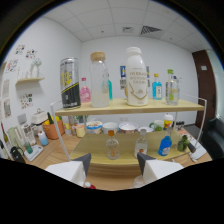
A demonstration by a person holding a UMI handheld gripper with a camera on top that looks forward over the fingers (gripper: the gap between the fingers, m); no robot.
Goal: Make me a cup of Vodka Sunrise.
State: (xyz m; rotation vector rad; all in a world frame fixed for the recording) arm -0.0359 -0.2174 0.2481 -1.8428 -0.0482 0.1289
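Wooden shelf (120, 107) carries a clear tan-capped bottle (99, 80); tool (114, 164) released, grasping nothing.

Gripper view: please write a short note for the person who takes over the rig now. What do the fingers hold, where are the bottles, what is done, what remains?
Gripper: fingers open, holding nothing, facing the two-level shelf.
Top board: dark can, clear bottle, white bottle, small bottles behind.
Lower level: two small clear bottles, blue bottle, bowls behind.
Done: nothing visible; no bottle picked.
Left: choose the ingredients, pour, mix. Labels unreadable; no cup identified.
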